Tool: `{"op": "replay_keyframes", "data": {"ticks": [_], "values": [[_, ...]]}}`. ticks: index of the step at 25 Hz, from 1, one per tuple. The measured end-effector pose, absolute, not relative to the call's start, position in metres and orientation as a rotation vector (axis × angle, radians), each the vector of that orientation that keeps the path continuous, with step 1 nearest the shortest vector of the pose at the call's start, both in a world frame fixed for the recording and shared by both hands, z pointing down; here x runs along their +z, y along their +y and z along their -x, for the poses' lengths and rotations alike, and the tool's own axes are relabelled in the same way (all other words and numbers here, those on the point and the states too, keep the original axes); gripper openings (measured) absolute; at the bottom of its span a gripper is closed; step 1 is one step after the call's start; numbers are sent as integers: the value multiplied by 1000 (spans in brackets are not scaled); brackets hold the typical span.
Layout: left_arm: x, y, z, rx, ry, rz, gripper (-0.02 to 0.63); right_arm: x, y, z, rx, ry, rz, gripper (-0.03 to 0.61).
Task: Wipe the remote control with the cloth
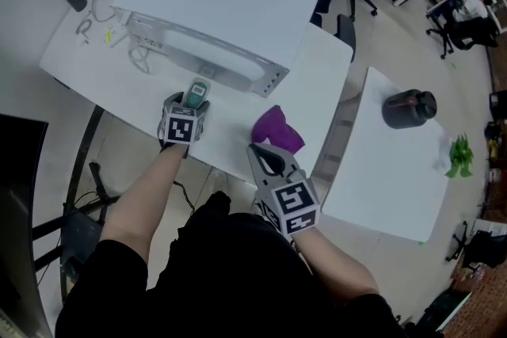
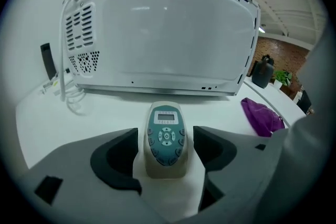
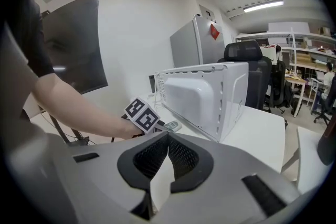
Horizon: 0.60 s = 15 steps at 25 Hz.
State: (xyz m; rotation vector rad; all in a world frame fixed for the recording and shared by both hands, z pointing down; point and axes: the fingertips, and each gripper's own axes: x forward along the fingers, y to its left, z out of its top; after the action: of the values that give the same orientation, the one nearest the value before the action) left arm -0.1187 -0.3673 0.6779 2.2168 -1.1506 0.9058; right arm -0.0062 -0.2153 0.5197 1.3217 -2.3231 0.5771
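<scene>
Down on the head view, the left hand-held gripper point(image 1: 192, 105) sits low on the white table point(image 1: 329, 83), with the remote control point(image 1: 197, 93) lying between its tips just in front of the white microwave point(image 1: 222, 8). The purple cloth point(image 1: 277, 129) lies bunched on the table to the right of the remote, apart from it. The right hand-held gripper point(image 1: 267, 157) is just beside the cloth's near edge; I cannot tell whether it touches.

Through the left gripper view I see the jaws spread. The remote lies flat on the table between them, buttons up, display end toward the microwave. A thin gap at each side means neither pad presses it. The cloth lies off to the right.

Through the right gripper view the jaws are pressed together with nothing between them, and the remote shows small beyond them, beside the left hand-held gripper
</scene>
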Motion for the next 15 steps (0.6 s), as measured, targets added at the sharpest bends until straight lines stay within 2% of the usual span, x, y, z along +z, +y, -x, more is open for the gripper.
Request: {"op": "replay_keyframes", "data": {"ticks": [5, 15], "values": [[685, -372, 127, 925, -1179, -2191, 256, 522, -221, 2, 601, -2319, -1347, 15], [663, -350, 125, 897, -1122, -2267, 255, 540, -226, -43, 584, -2223, -1427, 29]]}}
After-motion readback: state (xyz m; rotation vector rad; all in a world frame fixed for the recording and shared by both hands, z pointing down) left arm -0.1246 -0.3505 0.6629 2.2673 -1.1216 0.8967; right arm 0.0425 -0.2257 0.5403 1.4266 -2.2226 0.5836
